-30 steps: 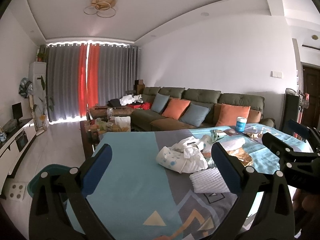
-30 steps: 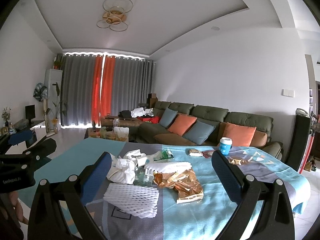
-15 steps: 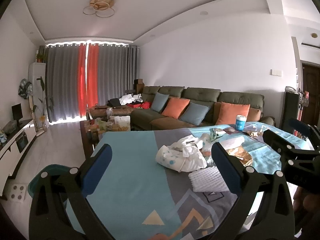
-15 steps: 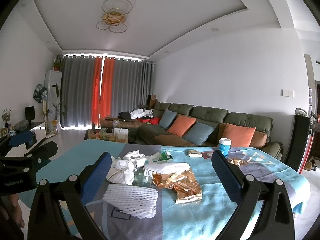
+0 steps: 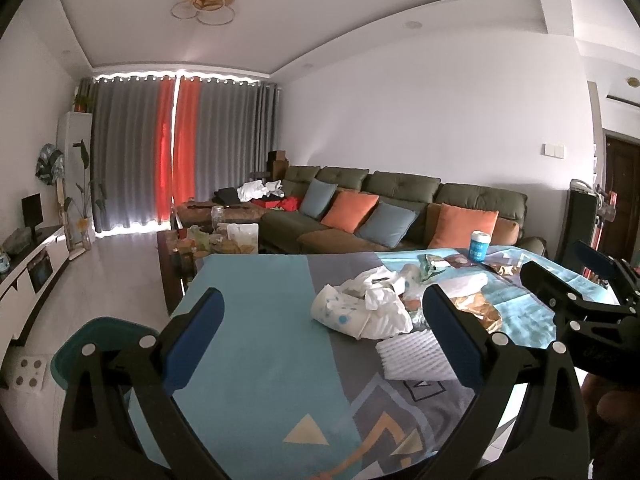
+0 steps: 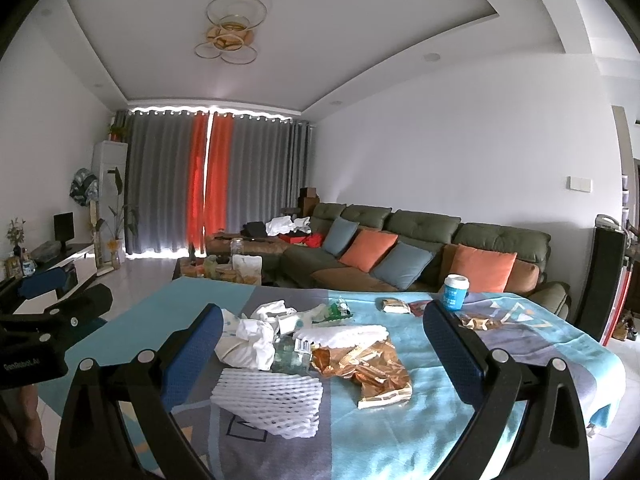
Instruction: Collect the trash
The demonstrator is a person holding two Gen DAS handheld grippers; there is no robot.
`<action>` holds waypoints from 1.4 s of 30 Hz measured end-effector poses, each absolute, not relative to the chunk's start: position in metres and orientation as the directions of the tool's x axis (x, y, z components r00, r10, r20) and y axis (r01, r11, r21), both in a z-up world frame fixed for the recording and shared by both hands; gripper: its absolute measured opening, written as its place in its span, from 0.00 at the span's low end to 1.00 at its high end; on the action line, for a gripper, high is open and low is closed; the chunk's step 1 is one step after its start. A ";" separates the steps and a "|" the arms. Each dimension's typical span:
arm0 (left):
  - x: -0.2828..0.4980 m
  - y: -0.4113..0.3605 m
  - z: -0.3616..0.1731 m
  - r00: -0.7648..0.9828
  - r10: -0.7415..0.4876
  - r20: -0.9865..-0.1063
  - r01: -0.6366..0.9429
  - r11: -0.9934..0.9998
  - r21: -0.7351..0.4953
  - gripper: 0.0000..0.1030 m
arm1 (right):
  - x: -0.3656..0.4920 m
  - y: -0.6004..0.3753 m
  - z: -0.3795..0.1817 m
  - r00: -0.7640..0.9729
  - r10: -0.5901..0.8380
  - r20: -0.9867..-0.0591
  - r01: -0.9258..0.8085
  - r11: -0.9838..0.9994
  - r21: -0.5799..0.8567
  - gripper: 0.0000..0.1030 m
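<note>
— Fingers?
— My left gripper (image 5: 322, 322) and right gripper (image 6: 320, 334) gape wide, empty.
— The trash?
— Centre frame on the tablecloth (image 6: 460, 412): white foam net (image 6: 268, 402), gold wrapper (image 6: 368, 368), crumpled tissues (image 6: 250, 340). A teal bin (image 5: 94, 350), lower left, sits half-hidden behind my finger.

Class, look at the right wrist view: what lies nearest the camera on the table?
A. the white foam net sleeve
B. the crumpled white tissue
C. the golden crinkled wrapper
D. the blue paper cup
A: the white foam net sleeve lies lowest in the picture, between the open right tongs.
</note>
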State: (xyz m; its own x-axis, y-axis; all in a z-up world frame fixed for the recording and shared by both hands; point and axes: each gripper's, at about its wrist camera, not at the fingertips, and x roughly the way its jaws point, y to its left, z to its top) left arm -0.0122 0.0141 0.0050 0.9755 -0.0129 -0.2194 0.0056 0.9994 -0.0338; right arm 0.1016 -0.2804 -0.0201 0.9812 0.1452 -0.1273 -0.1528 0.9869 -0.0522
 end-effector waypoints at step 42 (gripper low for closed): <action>0.060 -0.003 -0.034 0.907 -0.134 -0.400 0.115 0.991 -0.072 0.95 | 0.165 -0.300 -0.039 0.957 0.090 -0.277 -0.115 0.990 -0.076 0.94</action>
State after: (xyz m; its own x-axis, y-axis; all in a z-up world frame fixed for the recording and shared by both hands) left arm 0.0604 -0.0028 -0.0344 0.9067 -0.1341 -0.4000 0.1148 0.9908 -0.0718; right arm 0.1652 -0.3003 -0.0392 0.9566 0.0898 -0.2772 -0.1149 0.9905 -0.0756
